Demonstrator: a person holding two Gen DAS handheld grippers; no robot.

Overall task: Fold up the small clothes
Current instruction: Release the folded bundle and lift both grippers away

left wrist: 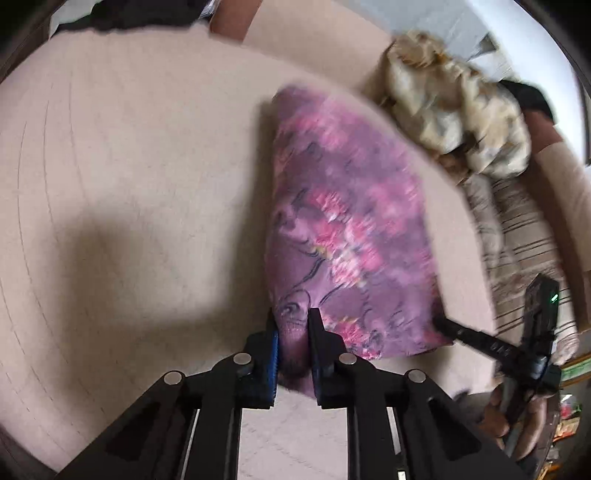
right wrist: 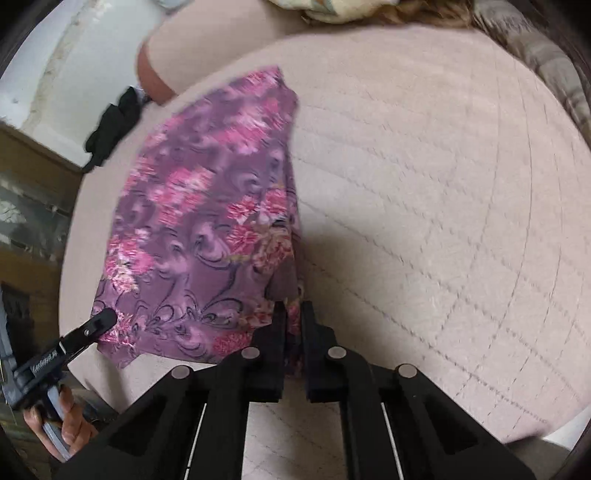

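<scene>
A purple floral cloth (left wrist: 343,229) is spread on a beige quilted bed (left wrist: 129,166). Its near corners are pinched by both grippers: the left gripper (left wrist: 293,332) at 6 o'clock in its own view, and the right gripper (right wrist: 293,325) likewise. A cream garment pile (left wrist: 454,107) is seen at 2 o'clock beside a white wall (left wrist: 443,18). A black garment (right wrist: 110,127) lies at the bed's edge.

Soft indoor light, heavy motion blur, fisheye-bent edges, dim tool shadows
</scene>
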